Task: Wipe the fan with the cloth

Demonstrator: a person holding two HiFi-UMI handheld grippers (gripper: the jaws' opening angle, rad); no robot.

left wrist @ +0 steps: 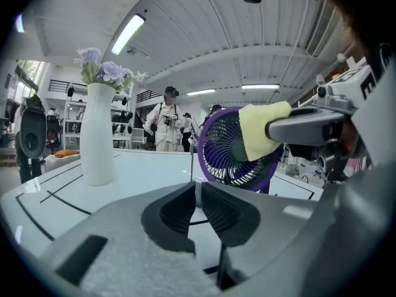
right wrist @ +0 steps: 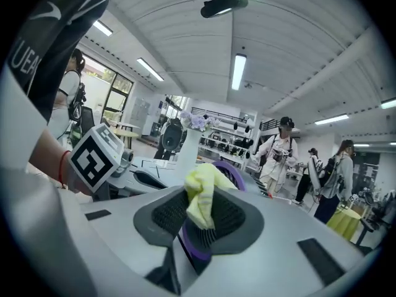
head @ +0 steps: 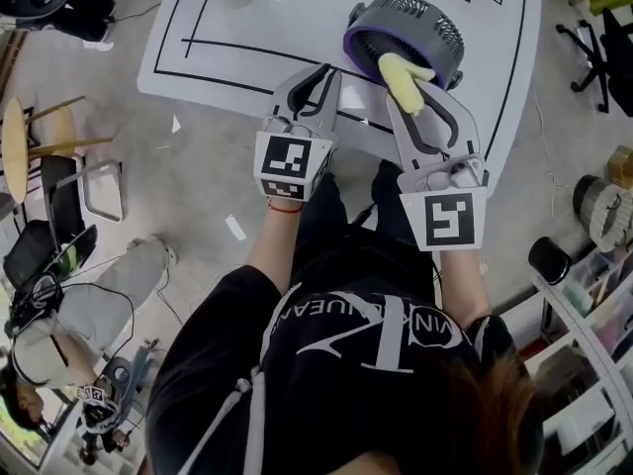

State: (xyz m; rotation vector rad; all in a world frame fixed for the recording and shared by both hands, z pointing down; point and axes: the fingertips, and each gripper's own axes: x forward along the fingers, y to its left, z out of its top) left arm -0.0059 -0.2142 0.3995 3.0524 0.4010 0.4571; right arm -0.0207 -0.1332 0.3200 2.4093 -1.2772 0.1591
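1. A person standing at a white surface [head: 247, 28] holds the right tool [head: 404, 95] clamped on a folded yellow cloth [head: 404, 75]. The cloth is raised to the purple-rimmed fan [head: 406, 23] at the upper right of the head view.
2. In the left gripper view the cloth lies over the upper right of the fan's grille and looks pressed against it, though contact cannot be confirmed.
3. The left tool [head: 326, 72], at centre frame just left of the fan, has its jaws drawn together with nothing between them, and it is clear of the fan.
4. The cloth is picked up and brought to the fan, so the wiping seems to be starting or under way. The rest of the grille, the rim and the grey housing probably remain to be covered. No view shows any difference between wiped and unwiped areas.
5. The only container in clear view is a tall white vase [left wrist: 98, 135] at the left of the left gripper view. It stands upright on the surface, well apart from the fan, and holds pale purple flowers [left wrist: 102, 70].
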